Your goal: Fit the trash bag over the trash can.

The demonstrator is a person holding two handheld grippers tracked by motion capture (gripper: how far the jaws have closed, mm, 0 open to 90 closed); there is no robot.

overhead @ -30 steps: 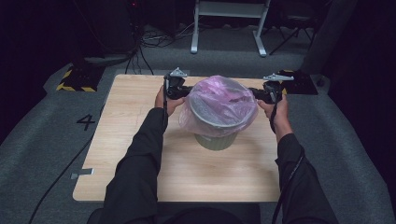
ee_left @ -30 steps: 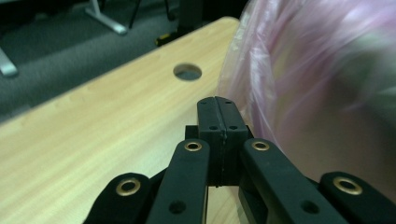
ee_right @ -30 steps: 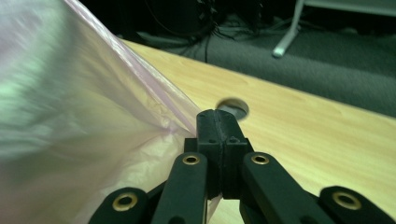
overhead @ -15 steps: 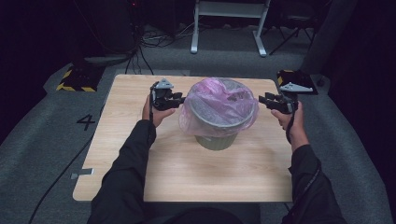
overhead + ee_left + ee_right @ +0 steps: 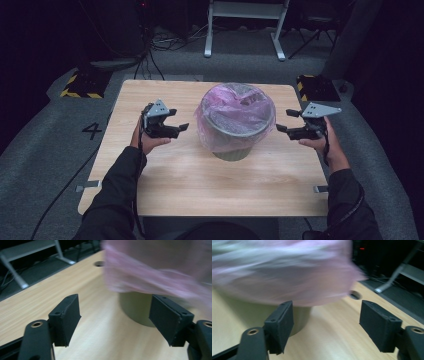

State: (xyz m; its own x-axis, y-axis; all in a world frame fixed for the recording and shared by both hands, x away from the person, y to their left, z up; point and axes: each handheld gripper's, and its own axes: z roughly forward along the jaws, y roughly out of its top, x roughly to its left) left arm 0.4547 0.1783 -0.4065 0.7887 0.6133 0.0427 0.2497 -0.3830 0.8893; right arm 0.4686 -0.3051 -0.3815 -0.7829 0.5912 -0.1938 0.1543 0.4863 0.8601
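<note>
A grey-green bin [image 5: 231, 150] stands in the middle of the wooden table [image 5: 165, 180], lined with a pink plastic bag [image 5: 235, 115] folded down over its rim. My left gripper [image 5: 179, 125] hovers left of the bin, apart from the bag. Its jaws have just been opening and stand open with nothing between them. My right gripper [image 5: 286, 121] hovers right of the bin, also clear of the bag, jaws just opened and empty. In the left gripper view the bin [image 5: 136, 307] and bag [image 5: 155, 275] sit ahead, blurred. The right gripper view shows the bag [image 5: 287, 272] above the bin [image 5: 302, 317].
Past the table's far edge stands a white metal frame [image 5: 245, 25] among cables on the floor. Yellow-black striped blocks [image 5: 80, 87] lie at the far left and a dark block [image 5: 317, 87] at the far right. A cable hole [image 5: 99, 264] sits in the tabletop.
Both grippers let go of the bag's rim and drew outward and toward the person, left one leftward, right one rightward. Their jaws went from shut to open.
</note>
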